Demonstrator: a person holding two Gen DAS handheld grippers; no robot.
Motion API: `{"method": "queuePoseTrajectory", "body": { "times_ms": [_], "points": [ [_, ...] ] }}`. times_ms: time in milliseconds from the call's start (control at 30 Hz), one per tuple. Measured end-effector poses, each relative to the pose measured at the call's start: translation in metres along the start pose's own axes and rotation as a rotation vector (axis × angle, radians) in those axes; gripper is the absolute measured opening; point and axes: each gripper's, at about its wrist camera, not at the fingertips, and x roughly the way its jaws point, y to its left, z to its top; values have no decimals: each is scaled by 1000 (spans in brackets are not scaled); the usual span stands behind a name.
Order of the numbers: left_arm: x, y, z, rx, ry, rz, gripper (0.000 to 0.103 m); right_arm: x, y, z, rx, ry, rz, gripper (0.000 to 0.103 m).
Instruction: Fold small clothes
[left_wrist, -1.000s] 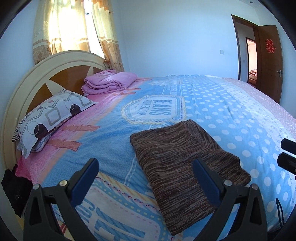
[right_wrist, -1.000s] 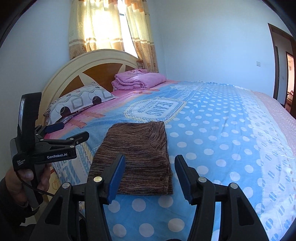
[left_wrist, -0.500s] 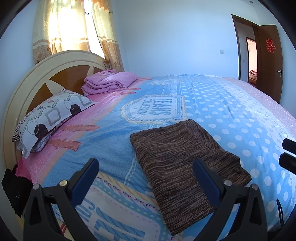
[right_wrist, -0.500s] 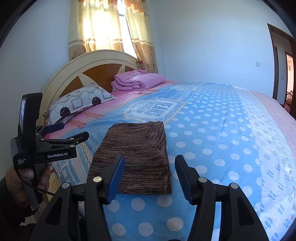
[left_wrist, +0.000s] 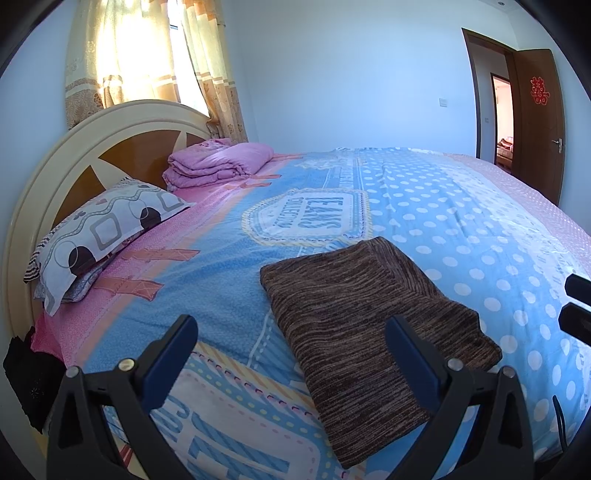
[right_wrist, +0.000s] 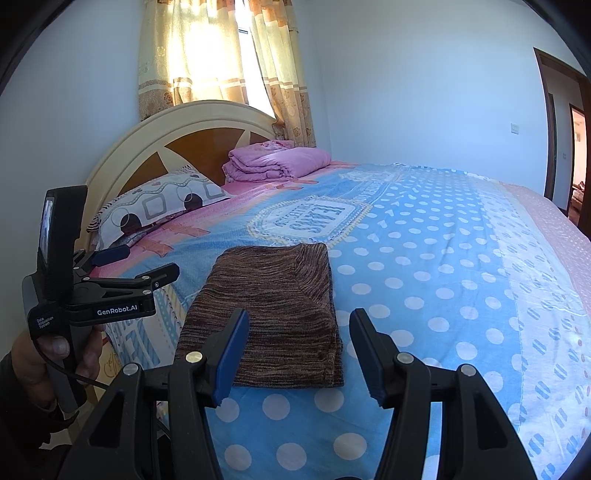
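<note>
A brown striped knit garment (left_wrist: 369, 325) lies folded into a flat rectangle on the blue dotted bedspread (left_wrist: 461, 229), near the bed's front edge; it also shows in the right wrist view (right_wrist: 273, 310). My left gripper (left_wrist: 291, 332) is open and empty, held back from the garment above the bed edge. It also shows in the right wrist view (right_wrist: 144, 264) at the left, held in a hand. My right gripper (right_wrist: 295, 328) is open and empty, just short of the garment's near edge.
A patterned pillow (left_wrist: 99, 229) and a folded pink quilt (left_wrist: 218, 162) lie by the wooden headboard (left_wrist: 92, 162). A black cloth (left_wrist: 26, 387) hangs at the bed's left corner. A wooden door (left_wrist: 539, 122) stands open at the far right.
</note>
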Motion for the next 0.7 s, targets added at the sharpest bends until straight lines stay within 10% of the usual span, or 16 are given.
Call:
{"method": "queuePoseTrajectory", "body": {
  "times_ms": [700],
  "points": [
    [0,-1,1,6,4,3,103,-2,2,-1,-1,-12,0,58]
  ]
}}
